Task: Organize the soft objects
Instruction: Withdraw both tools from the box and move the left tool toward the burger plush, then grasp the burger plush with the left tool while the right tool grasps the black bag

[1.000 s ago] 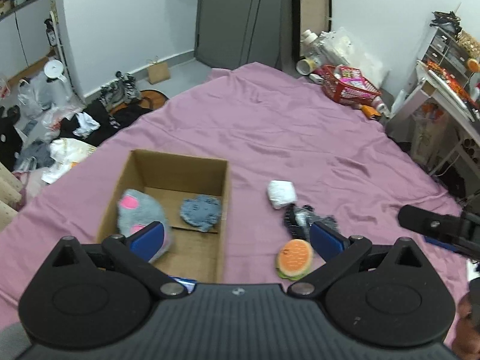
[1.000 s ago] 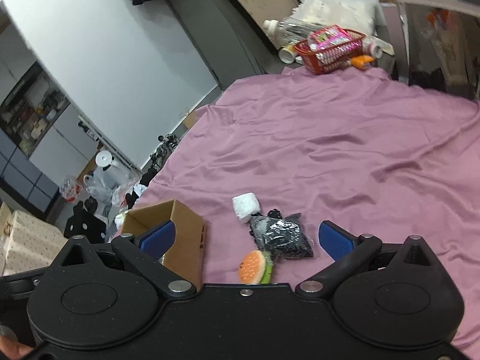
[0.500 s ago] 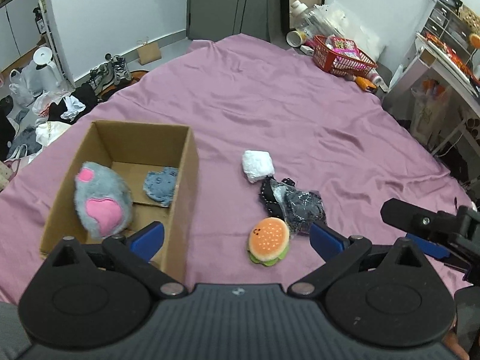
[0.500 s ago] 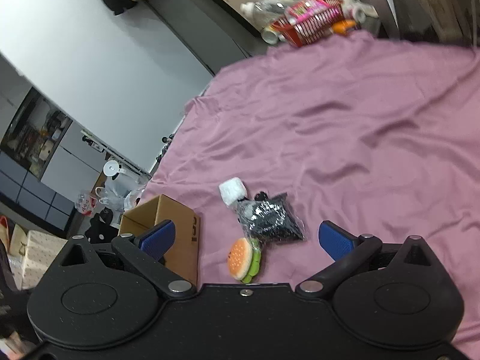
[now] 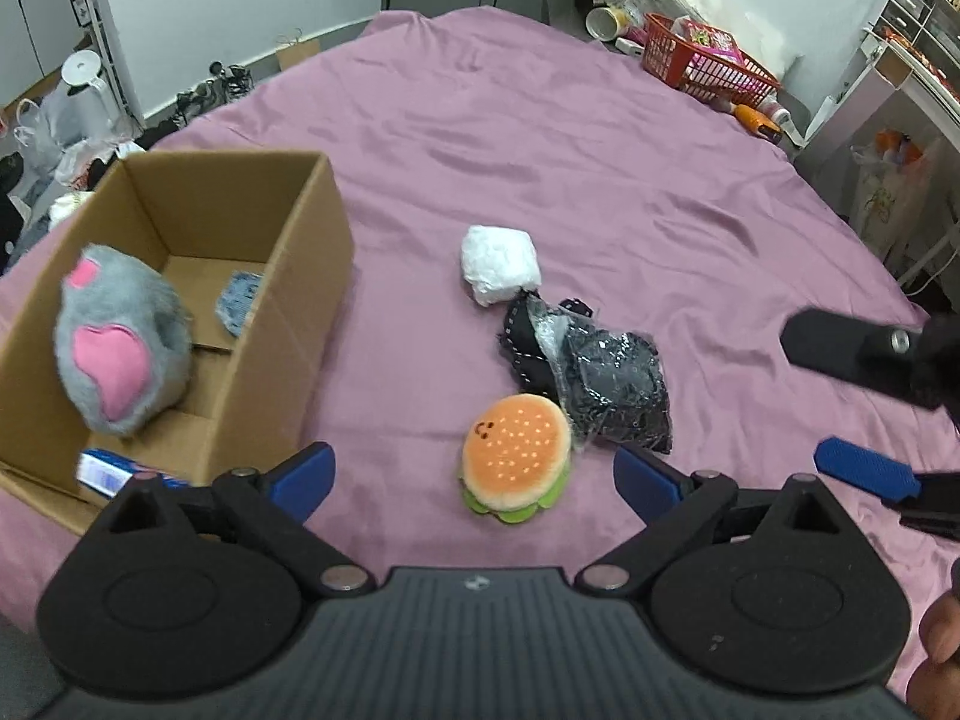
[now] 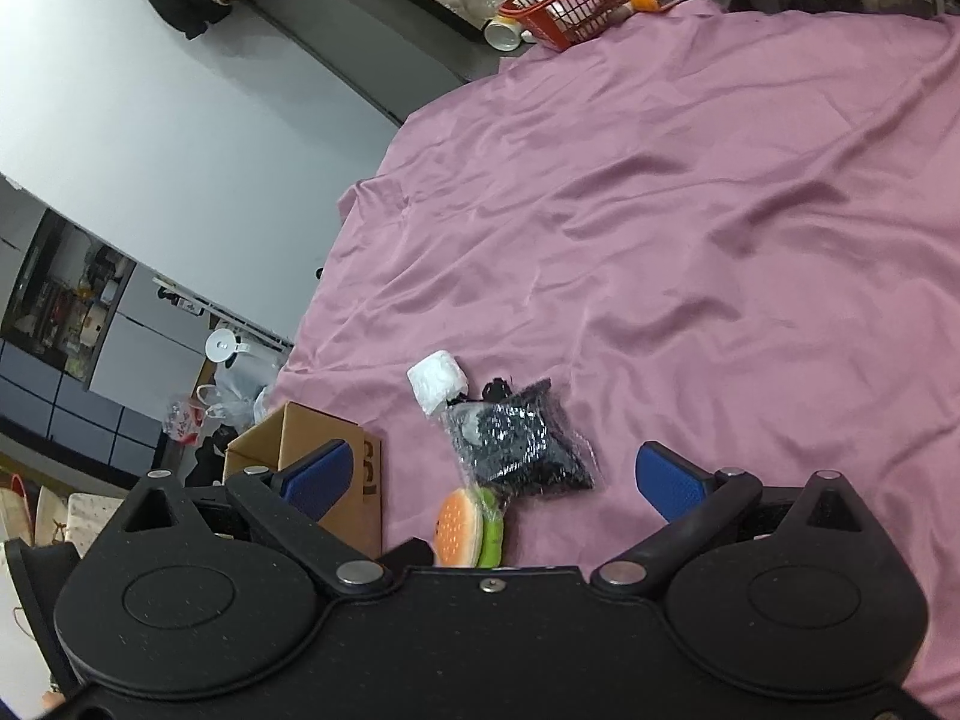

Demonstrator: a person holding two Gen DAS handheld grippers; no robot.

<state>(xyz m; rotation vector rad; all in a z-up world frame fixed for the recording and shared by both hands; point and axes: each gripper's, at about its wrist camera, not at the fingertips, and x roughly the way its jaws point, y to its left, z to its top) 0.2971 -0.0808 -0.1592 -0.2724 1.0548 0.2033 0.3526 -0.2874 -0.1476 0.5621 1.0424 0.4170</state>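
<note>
A: Item 1, cardboard box (image 5: 288, 300), left of frame in left wrist view. Contents?

B: Grey plush w/ pink heart (image 5: 120, 348) against near-left wall, blue fabric piece (image 5: 240, 300) on floor at back, blue-white pack (image 5: 108, 474) at near edge. Top open, so drops go straight in.

A: Items still out?

B: Three, clustered centre on the purple sheet (image 5: 600, 150): burger plush (image 5: 516, 468), black bagged item (image 5: 600, 378) touching it, white wrapped bundle (image 5: 498, 264) just behind.

A: Tools?

B: Left gripper (image 5: 474, 474) spread wide, nothing in it, burger between its tips; prob. next pick. Right gripper (image 6: 492, 480) also spread, empty, over same cluster.

A: Clearance?

B: Bare sheet betw. box wall and cluster; short lift over rim. Sheet beyond all free. Red basket (image 5: 708, 66) upper right, well apart.
</note>
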